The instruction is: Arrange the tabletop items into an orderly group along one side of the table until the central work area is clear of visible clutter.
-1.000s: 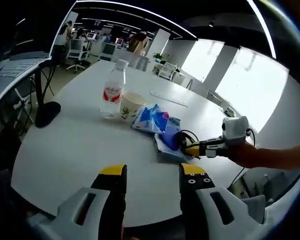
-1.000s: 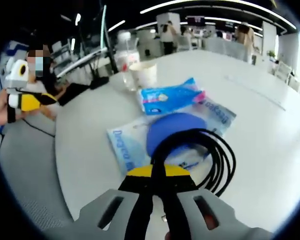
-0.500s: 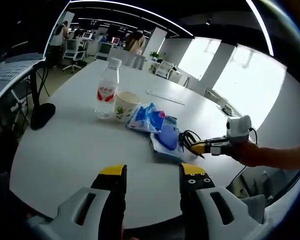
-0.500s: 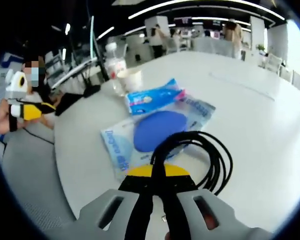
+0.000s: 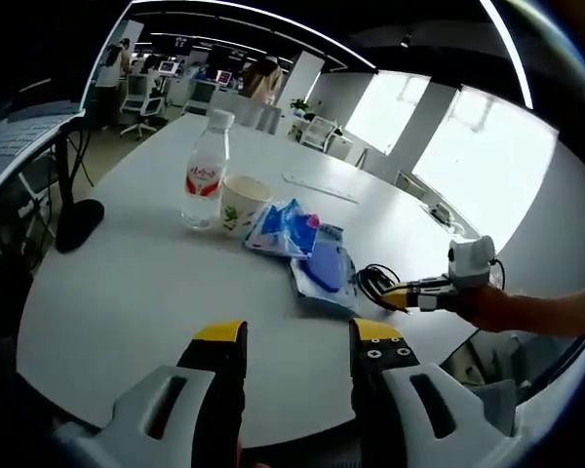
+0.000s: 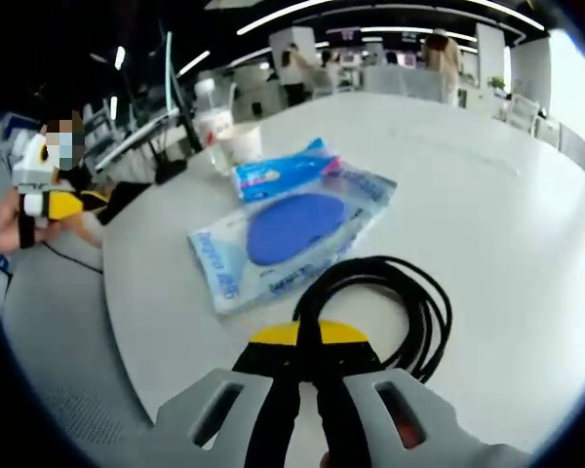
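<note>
On the white round table stand a water bottle and a paper cup, with a blue tissue pack and a clear bag holding a blue disc beside them. My right gripper is shut on a coiled black cable, which lies on the table just off the clear bag. From the right of the left gripper view that gripper holds the cable. My left gripper hangs open over the near table edge, nothing between its fingers.
A thin white strip lies farther back on the table. A black stand base sits on the floor at the left. Desks, chairs and people fill the office behind. A masked person holds the other gripper at the left of the right gripper view.
My right gripper has pulled the black cable off the clear bag toward the table's near right edge. The bag with the blue disc now lies uncovered. My left gripper has stayed open.
</note>
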Demonstrator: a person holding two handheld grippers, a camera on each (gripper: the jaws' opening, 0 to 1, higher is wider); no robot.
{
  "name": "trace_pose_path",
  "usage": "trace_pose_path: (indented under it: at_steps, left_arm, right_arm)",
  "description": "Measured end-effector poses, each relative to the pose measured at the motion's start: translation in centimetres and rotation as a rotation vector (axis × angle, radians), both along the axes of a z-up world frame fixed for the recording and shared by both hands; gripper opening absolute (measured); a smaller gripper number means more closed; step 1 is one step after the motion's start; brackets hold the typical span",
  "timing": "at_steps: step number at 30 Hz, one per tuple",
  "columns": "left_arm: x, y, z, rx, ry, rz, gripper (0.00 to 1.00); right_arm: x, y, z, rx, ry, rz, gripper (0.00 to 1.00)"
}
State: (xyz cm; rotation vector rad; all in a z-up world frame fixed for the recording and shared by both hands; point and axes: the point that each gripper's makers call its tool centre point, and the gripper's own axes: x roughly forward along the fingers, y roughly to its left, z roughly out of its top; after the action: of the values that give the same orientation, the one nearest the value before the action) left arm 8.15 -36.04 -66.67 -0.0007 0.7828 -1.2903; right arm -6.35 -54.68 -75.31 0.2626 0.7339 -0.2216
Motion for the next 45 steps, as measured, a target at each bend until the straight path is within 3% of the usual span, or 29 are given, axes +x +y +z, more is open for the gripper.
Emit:
trace_pose_path:
  at_steps: [19,29,37,45]
  left_arm:
    - [-0.4,-0.3,-0.4,0.007,0.012,-0.007,0.41]
    - [-0.3,-0.3,-0.7,0.009,0.028,0.003,0.4]
    - [-0.4,-0.2,-0.9,0.014,0.03,0.004,0.4]
    - [-0.4,-0.1,-1.0,0.018,0.033,0.014,0.4]
  right_arm:
    - [-0.1,0.2,-0.3,0.006,0.005,0.011,0.04]
    - [0.7,-1.0,2.1,-0.038,-0.022,0.025,0.07]
    - [3.4,-3.1,3.5,-0.068,-0.046,0.025,0.06]
    - [7.0,-4.3,3.7,-0.072,-0.055,0.048,0.09]
